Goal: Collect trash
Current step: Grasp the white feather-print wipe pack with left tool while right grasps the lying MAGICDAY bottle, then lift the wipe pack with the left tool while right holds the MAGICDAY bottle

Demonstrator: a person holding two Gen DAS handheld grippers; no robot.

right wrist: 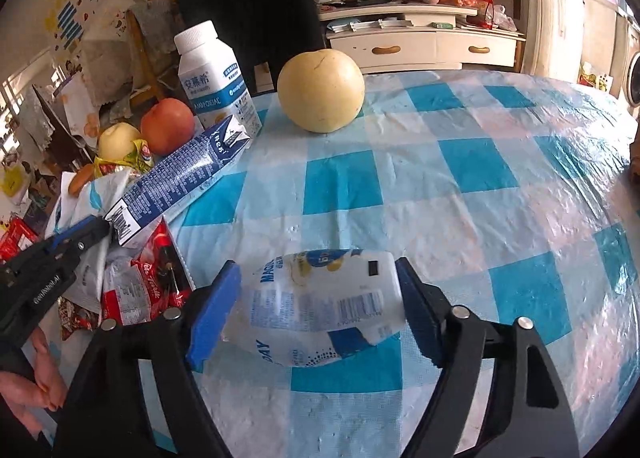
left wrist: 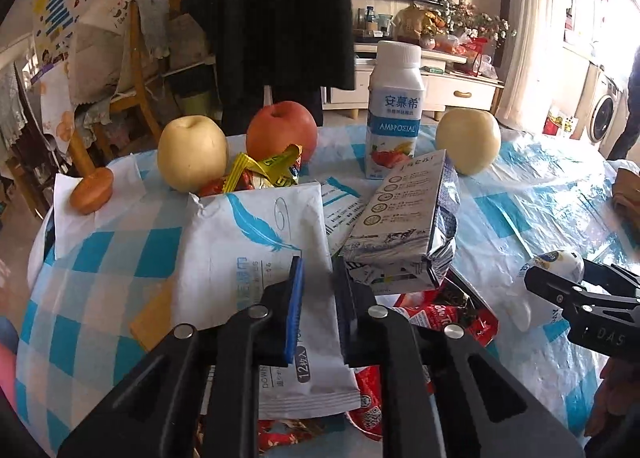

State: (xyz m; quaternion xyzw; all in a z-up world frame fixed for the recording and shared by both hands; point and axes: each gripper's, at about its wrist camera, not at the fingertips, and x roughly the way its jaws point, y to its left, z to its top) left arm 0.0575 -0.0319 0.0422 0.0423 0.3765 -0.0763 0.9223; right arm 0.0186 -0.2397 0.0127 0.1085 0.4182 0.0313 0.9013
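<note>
L wrist: my left gripper jaws part-open, holding nothing, over white wet-wipe pack beside crushed milk carton on bench, R wrist: my right gripper jaws wide, straddling crumpled white pouch, grip unclear.

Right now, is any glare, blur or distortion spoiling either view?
Left wrist view: window light blows out the upper right corner, and fisheye bending curves the table edge. Right wrist view: sheen on the plastic tablecloth at right; the crushed white bottle between the jaws stays sharp.
</note>
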